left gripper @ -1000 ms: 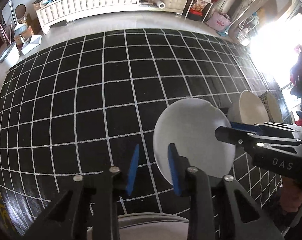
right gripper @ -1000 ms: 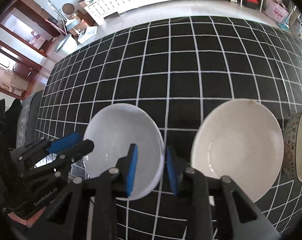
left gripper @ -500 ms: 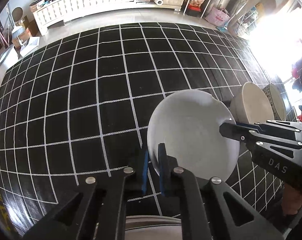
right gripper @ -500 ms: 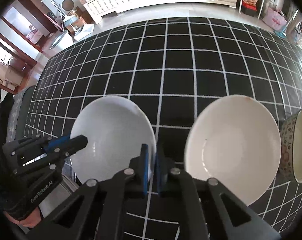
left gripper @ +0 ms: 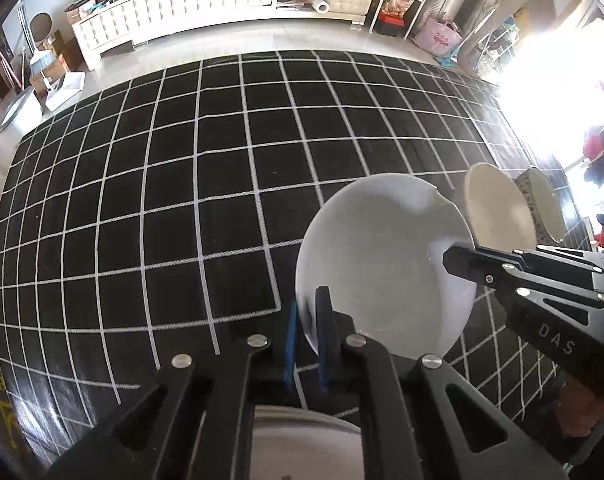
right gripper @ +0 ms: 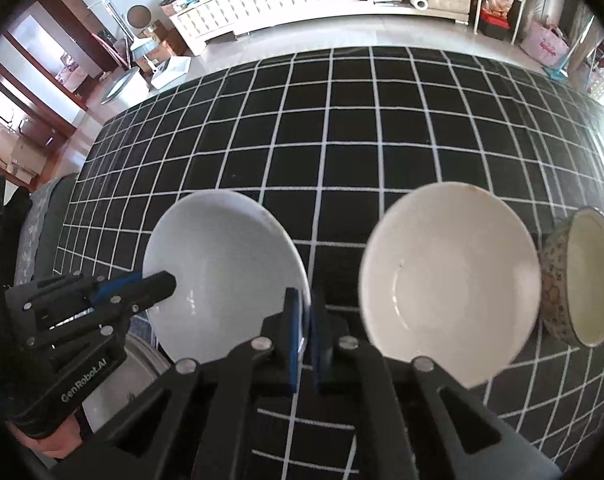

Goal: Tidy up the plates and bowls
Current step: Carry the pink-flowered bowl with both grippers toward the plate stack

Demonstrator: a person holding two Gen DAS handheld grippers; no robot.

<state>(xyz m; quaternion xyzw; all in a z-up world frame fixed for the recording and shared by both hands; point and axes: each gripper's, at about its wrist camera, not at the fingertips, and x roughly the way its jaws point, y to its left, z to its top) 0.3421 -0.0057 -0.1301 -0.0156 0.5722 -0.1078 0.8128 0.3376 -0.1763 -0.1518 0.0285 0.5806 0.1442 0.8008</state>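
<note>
A white bowl [left gripper: 382, 268] [right gripper: 221, 272] is held by both grippers over the black checked cloth. My left gripper [left gripper: 308, 320] is shut on its left rim; it also shows in the right wrist view [right gripper: 161, 282]. My right gripper [right gripper: 306, 320] is shut on its right rim; it also shows in the left wrist view [left gripper: 450, 258]. A larger cream bowl [right gripper: 450, 292] [left gripper: 498, 210] stands just right of it. A patterned bowl [right gripper: 582, 276] [left gripper: 542, 204] stands further right. A white plate [left gripper: 302, 444] [right gripper: 117, 376] lies below the held bowl, partly hidden.
The black cloth with white grid lines [left gripper: 181, 180] covers the table. Beyond its far edge are the floor and a long white cabinet [left gripper: 181, 4]. A dark chair or cushion [right gripper: 41, 216] sits at the table's left side.
Both grippers went from open to shut on the white bowl's rims. The bowl has since risen slightly and tilted, held between them.
</note>
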